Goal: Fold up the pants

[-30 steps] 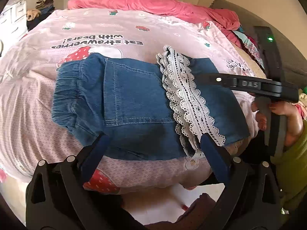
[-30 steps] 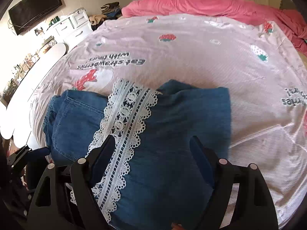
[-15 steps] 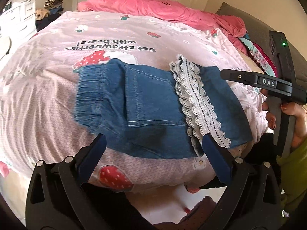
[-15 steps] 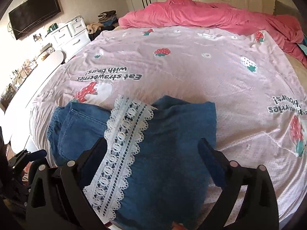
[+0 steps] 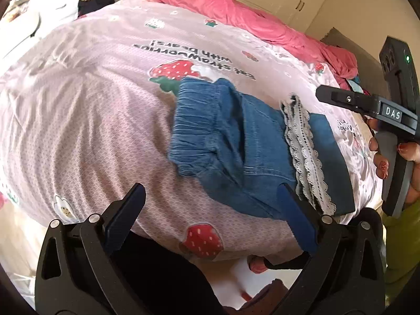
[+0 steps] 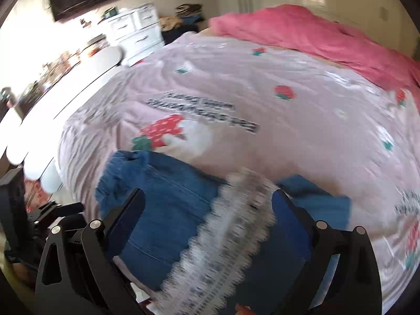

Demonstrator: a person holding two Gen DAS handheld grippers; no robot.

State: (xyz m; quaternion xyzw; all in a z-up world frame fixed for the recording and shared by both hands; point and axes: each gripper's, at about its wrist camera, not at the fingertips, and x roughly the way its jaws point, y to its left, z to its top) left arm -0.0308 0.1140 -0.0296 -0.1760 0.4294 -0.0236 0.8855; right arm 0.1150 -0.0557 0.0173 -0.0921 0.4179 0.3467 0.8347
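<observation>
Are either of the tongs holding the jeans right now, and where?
No. Both the left tongs and right tongs are open; the jeans lie free on the bed.

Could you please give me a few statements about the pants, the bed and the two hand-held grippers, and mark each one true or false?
1. The denim pants lie folded on the pink bedsheet. True.
2. The left hand-held gripper grips the waistband. False: its jaws stand open and hold nothing.
3. A white lace trim crosses the pants. True.
4. The right hand-held gripper is shut on the lace. False: it is open and grips nothing.
</observation>
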